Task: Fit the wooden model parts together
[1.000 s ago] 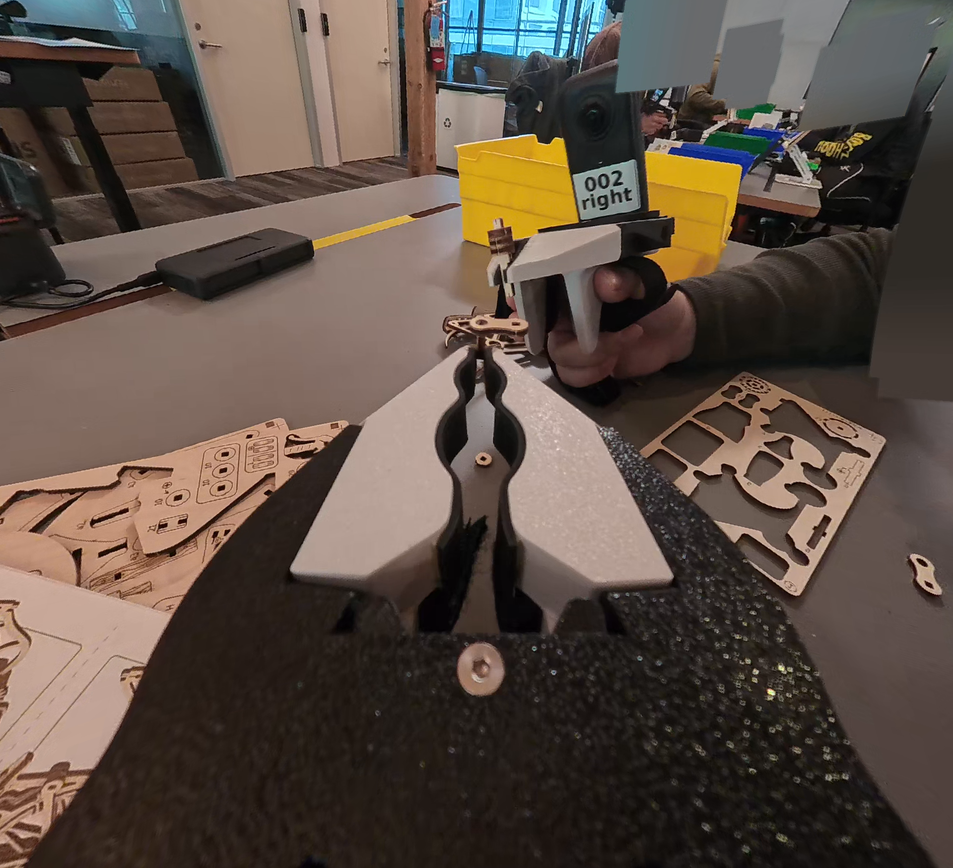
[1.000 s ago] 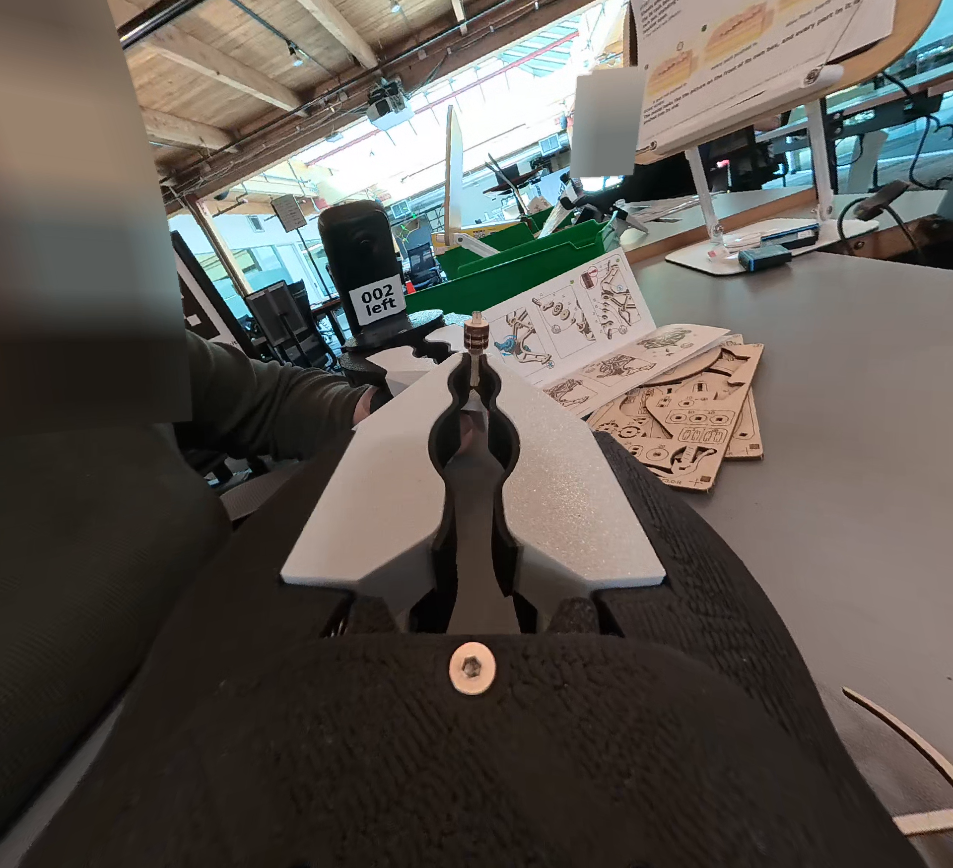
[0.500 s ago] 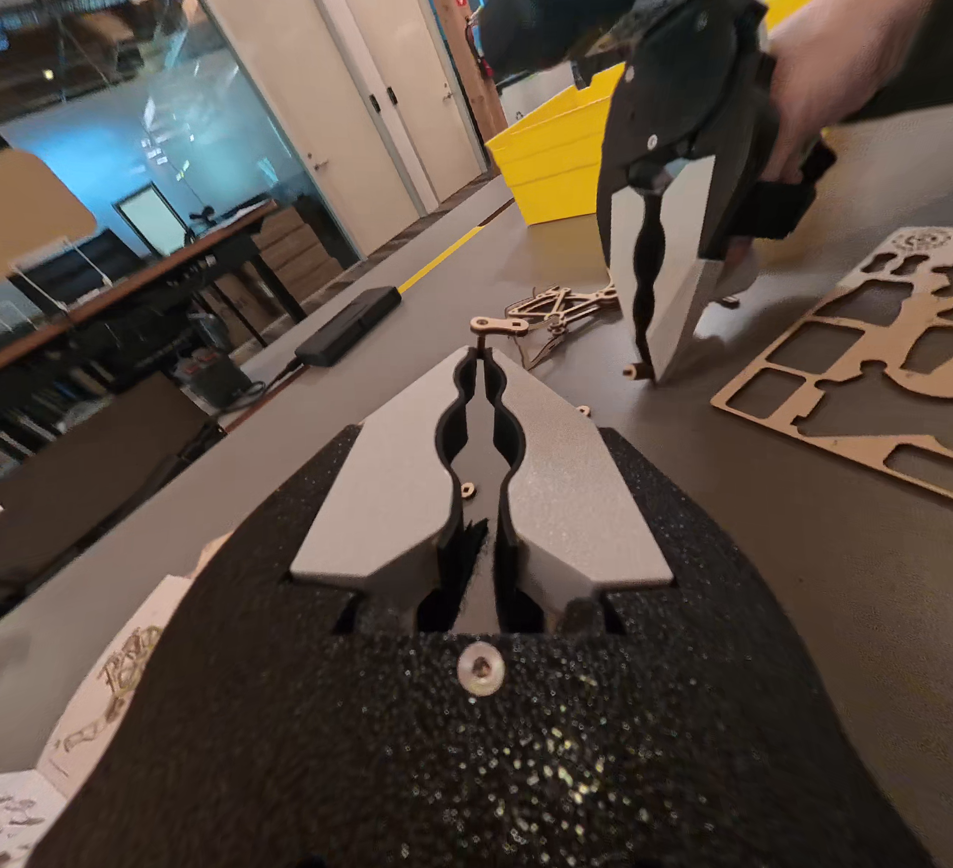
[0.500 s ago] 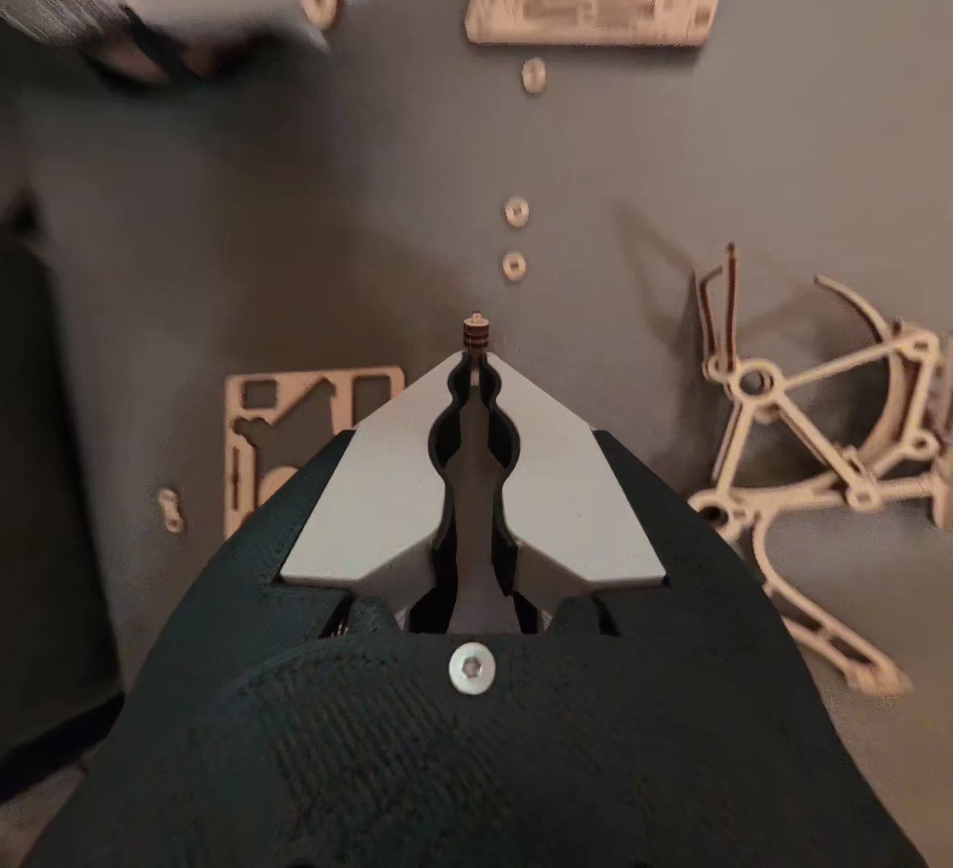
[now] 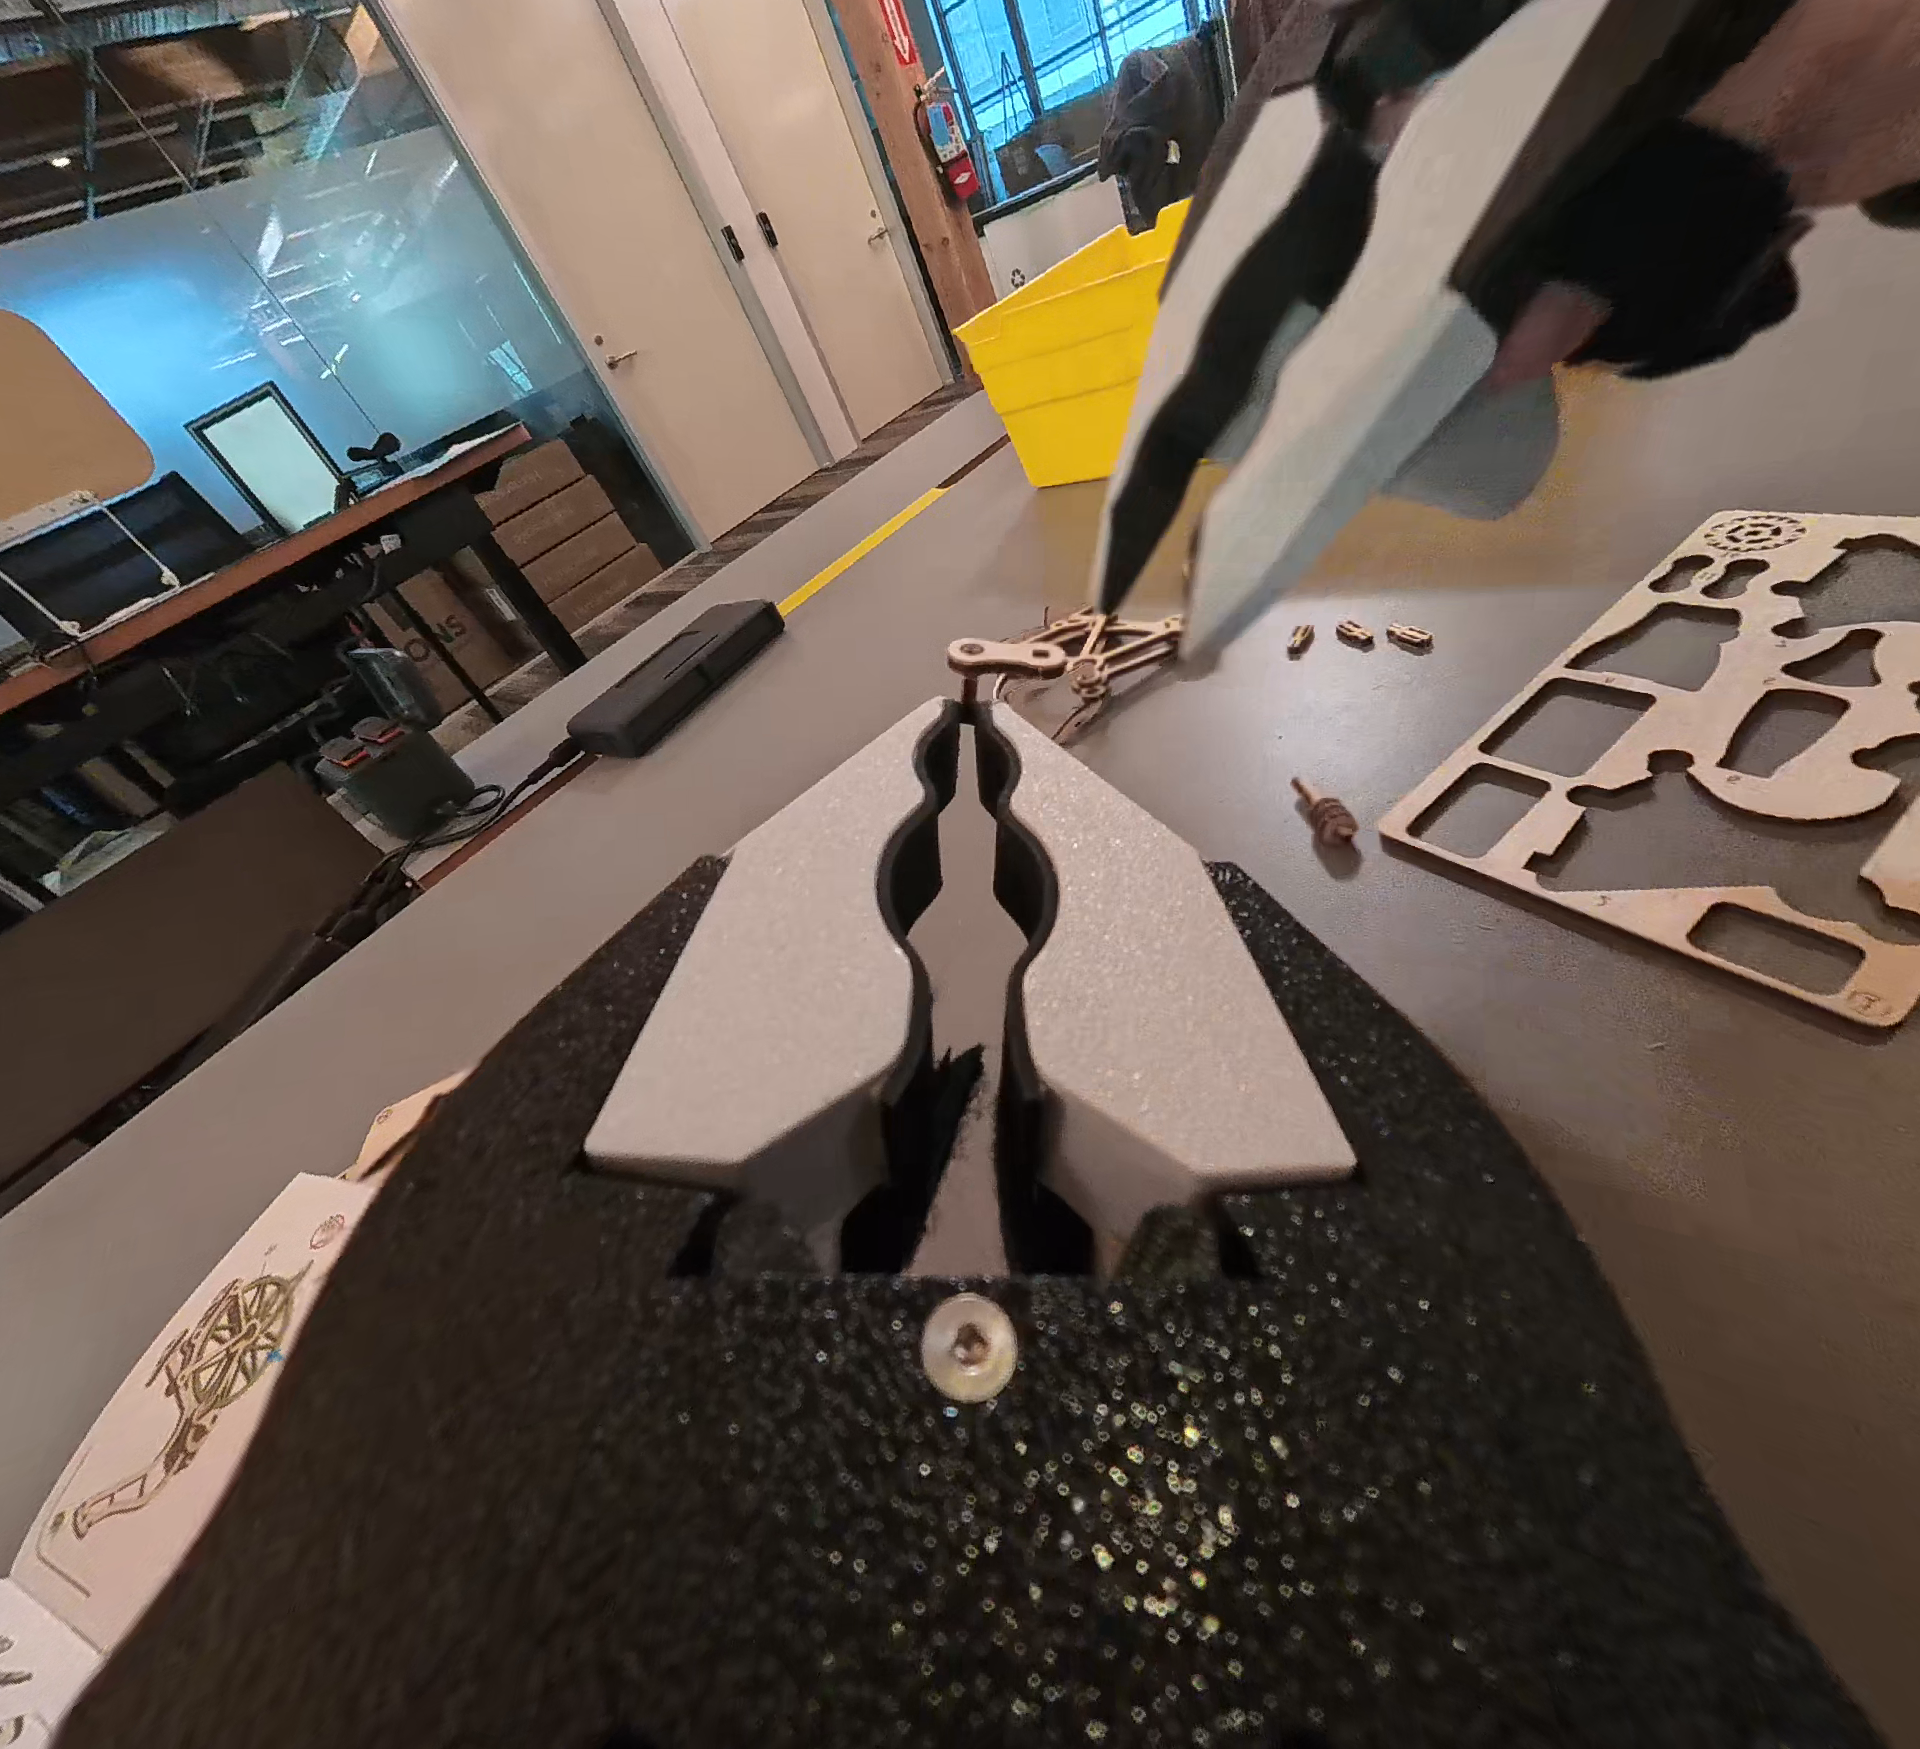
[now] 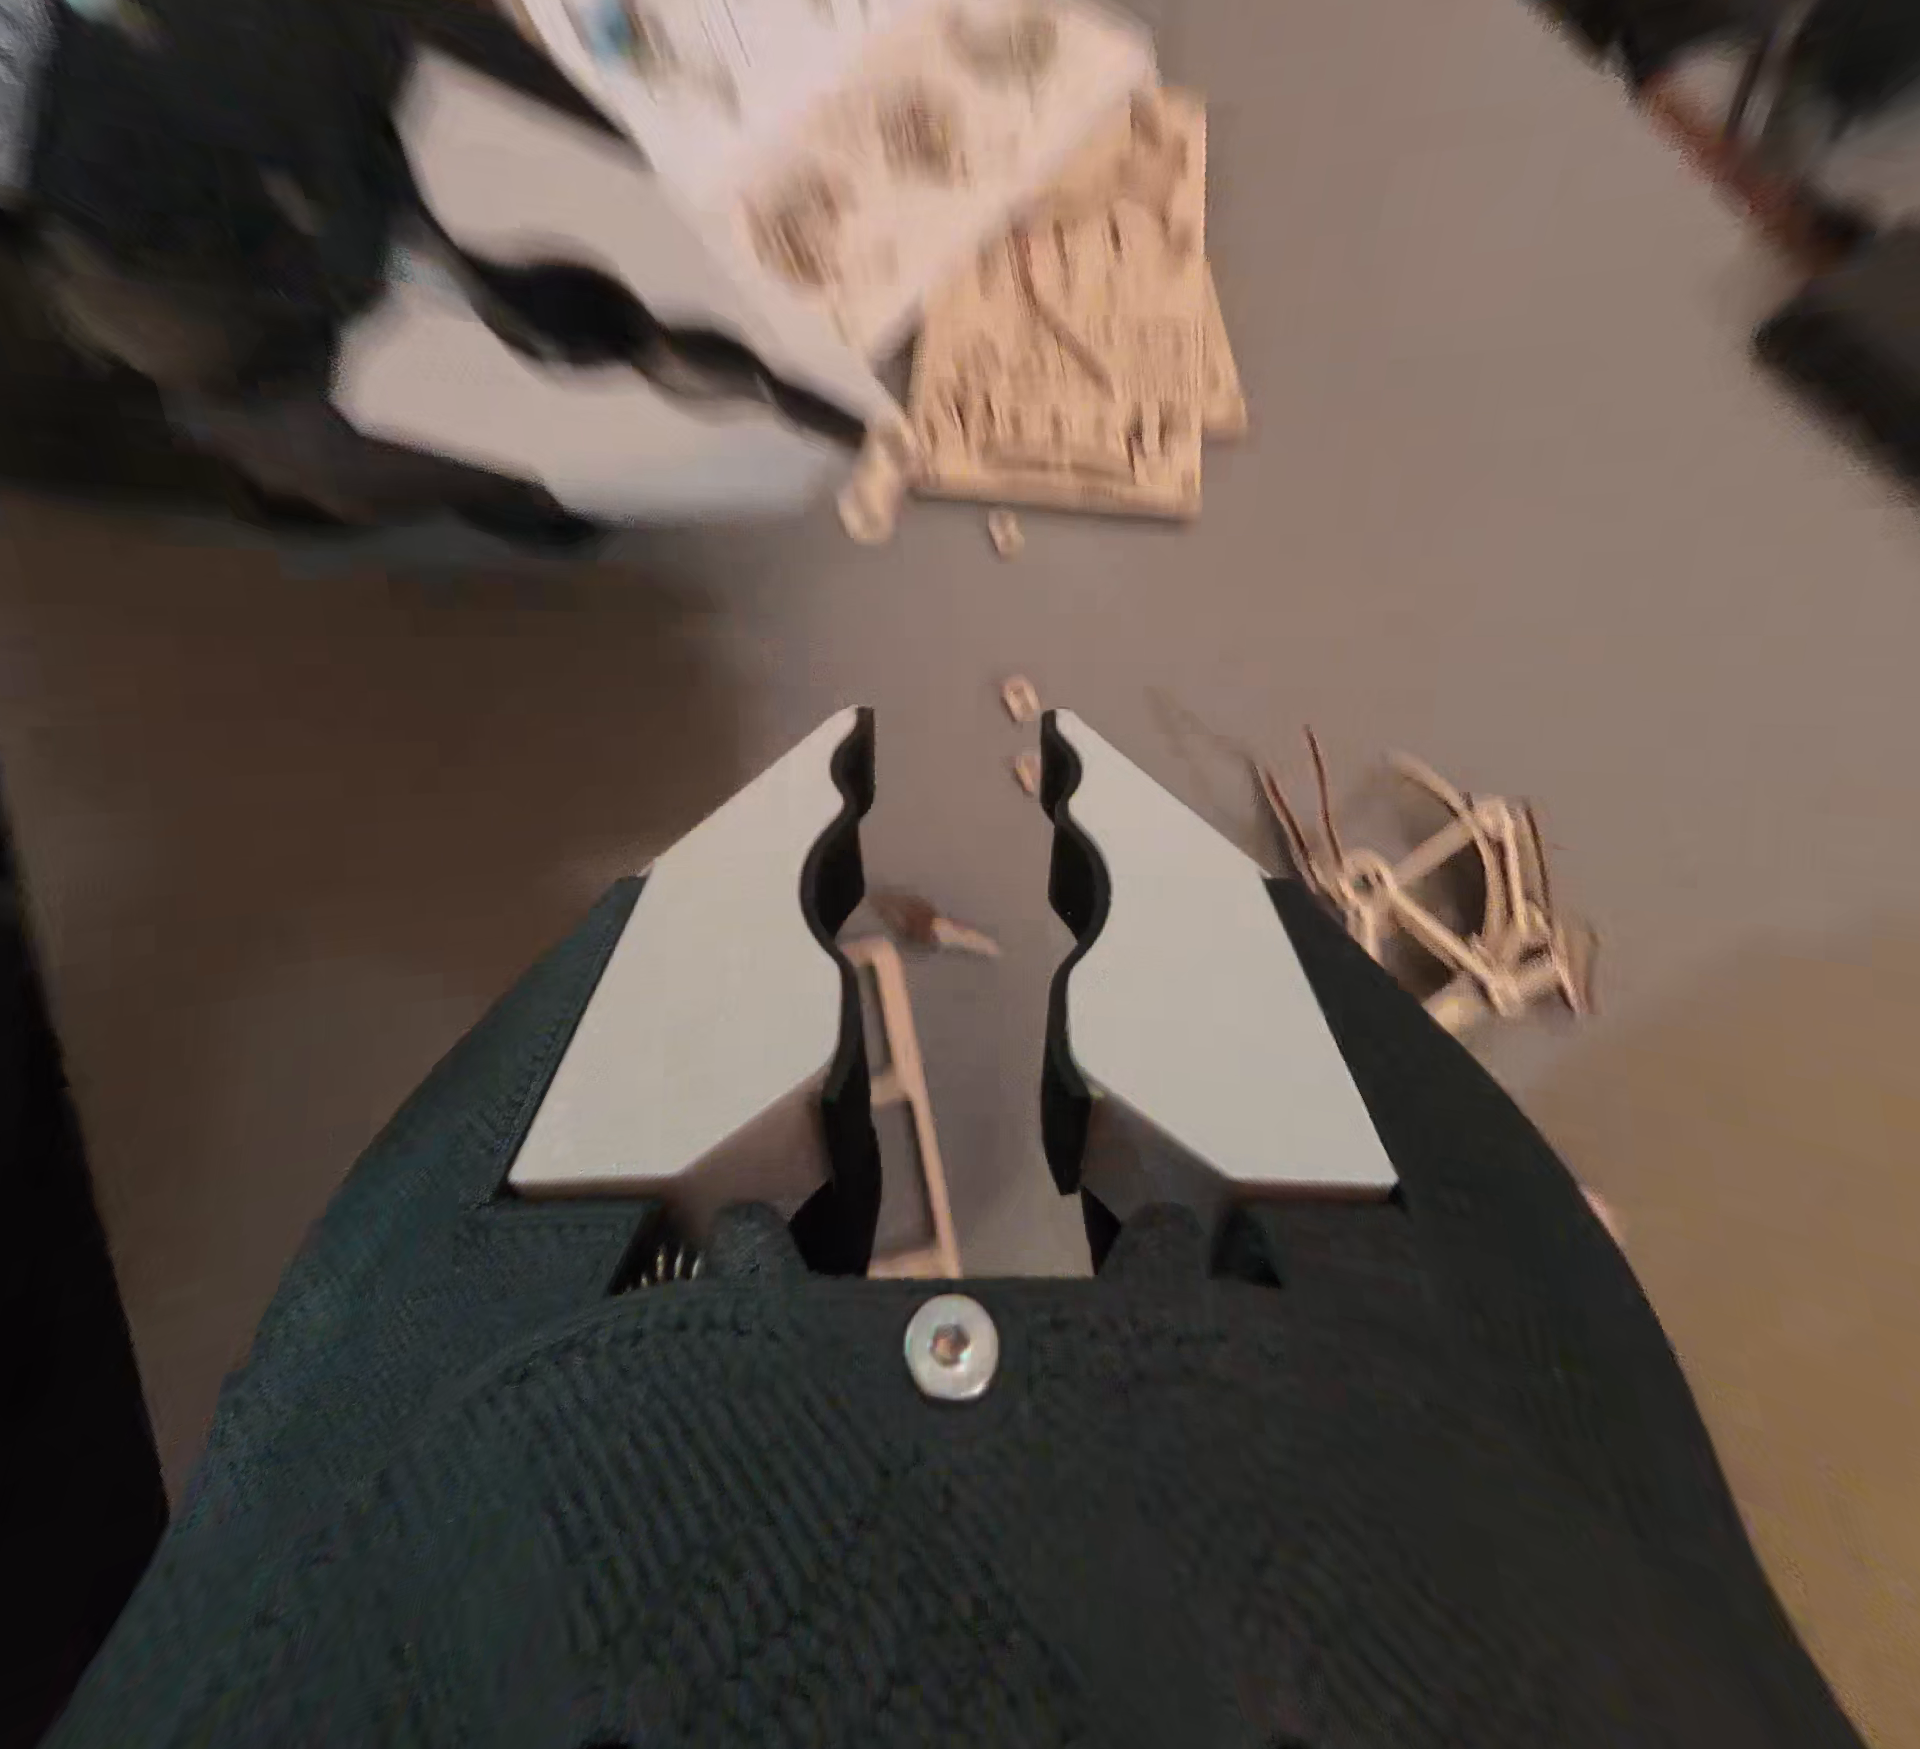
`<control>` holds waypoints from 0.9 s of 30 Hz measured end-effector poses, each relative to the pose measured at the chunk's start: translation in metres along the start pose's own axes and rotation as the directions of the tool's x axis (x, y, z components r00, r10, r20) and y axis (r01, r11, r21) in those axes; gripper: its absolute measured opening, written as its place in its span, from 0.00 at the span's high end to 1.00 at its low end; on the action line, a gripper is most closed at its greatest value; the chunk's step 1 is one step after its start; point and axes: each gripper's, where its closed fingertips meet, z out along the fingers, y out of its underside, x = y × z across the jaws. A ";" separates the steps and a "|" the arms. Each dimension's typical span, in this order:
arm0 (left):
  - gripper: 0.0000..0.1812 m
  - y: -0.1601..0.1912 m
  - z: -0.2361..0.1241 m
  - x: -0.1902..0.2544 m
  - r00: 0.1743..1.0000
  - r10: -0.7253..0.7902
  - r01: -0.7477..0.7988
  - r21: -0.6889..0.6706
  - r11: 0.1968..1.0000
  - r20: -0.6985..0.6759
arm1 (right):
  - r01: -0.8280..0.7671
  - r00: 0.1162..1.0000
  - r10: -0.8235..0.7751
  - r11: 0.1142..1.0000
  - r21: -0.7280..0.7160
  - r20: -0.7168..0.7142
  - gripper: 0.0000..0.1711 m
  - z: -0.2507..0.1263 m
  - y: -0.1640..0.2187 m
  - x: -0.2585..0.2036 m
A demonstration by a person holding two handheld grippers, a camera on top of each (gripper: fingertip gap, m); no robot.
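Wooden link piece point(image 5: 1006, 657) sits pinched in the left gripper point(image 5: 966, 712); the right gripper point(image 6: 956, 733) hangs spread above the bench point(image 6: 1455, 556).

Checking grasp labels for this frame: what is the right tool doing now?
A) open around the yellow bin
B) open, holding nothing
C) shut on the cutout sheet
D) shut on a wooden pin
B: in the right wrist view the right tool has its jaws spread with only table between them, and the pin lies loose on the table beside the cutout sheet.
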 end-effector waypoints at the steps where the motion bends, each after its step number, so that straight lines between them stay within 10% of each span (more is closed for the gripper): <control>1: 1.00 -0.002 0.000 0.001 1.000 0.008 -0.008 0.006 1.000 0.001 | -0.005 1.000 0.004 0.997 0.073 0.008 0.84 0.001 -0.012 -0.007; 15: 1.00 -0.006 -0.002 0.011 0.999 0.036 -0.035 0.013 0.999 -0.037 | 0.017 0.997 -0.034 0.975 0.220 0.074 0.96 0.009 -0.023 -0.019; 27: 0.73 -0.018 -0.025 0.075 0.871 0.046 0.013 0.115 0.993 -0.489 | -0.090 0.746 -0.029 0.986 0.144 0.666 0.96 -0.033 0.020 -0.061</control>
